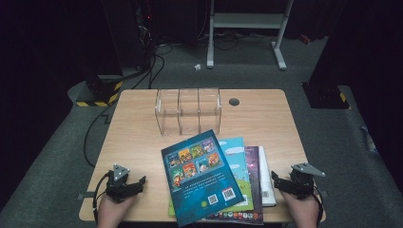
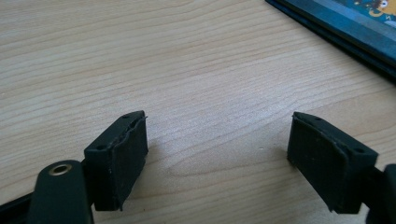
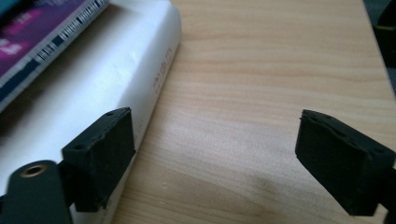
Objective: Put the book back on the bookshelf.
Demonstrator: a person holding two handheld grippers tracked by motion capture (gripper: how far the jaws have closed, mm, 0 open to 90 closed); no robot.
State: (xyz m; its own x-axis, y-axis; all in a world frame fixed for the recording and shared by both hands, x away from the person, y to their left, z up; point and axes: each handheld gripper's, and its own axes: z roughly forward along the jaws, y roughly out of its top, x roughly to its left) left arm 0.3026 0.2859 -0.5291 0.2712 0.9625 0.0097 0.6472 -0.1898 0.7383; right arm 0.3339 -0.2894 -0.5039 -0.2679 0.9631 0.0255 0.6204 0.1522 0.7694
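A fanned pile of books lies at the table's front middle. On top is a dark blue picture book [image 1: 202,175], over a light blue and green one [image 1: 239,164], a purple one [image 1: 254,178] and a white one [image 1: 266,175] at the bottom. My left gripper [image 1: 137,185] rests open on bare wood left of the pile, and the blue book's edge [image 2: 345,23] crosses its view's top right corner. My right gripper [image 1: 279,183] stands open just right of the pile, its left jaw beside the white book [image 3: 116,70]. The purple cover [image 3: 37,32] lies on that white book.
A clear plastic organizer [image 1: 188,110] with three upright compartments stands at the table's back middle. A round grommet [image 1: 234,101] sits to its right. The wooden table [image 1: 138,137] has bare wood on both sides. Cables and a white stand [image 1: 247,21] are on the floor behind.
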